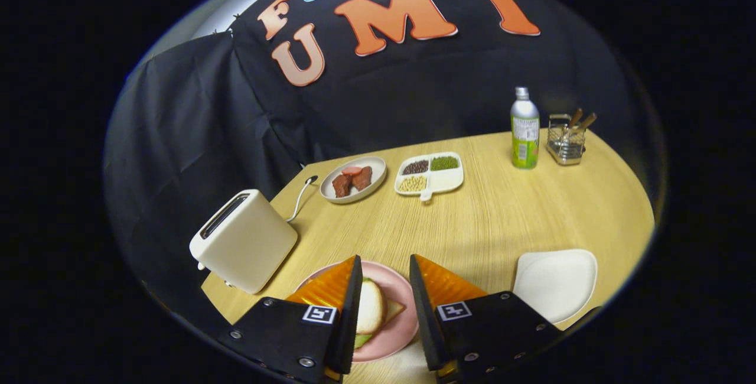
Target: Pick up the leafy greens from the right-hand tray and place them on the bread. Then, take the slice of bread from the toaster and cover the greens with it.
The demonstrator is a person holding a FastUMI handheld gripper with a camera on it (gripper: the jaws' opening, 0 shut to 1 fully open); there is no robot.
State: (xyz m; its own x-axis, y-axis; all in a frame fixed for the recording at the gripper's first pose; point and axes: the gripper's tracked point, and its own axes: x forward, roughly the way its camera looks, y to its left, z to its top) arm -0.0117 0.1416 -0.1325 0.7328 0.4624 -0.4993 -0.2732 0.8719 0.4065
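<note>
Although the toaster point(243, 241) slot appears empty, a top slice of bread point(371, 307) is seen resting over the leafy greens point(362, 339) on the pink plate point(397, 329), so the stack is judged assembled. The gripper point(383, 272) is held open above the plate, its fingers spread to either side of the sandwich and pressing on nothing. With the sandwich as centre, the toaster lies at ten o'clock, the right-hand tray point(555, 280), now bare, at three o'clock.

For a clean finish, the fingers should be kept apart and lifted straight up, so that the top slice is not dragged off the greens.

A bottle point(524, 130) stands at one o'clock; its label cannot be read. Square printed markers are fixed on both finger mounts.
</note>
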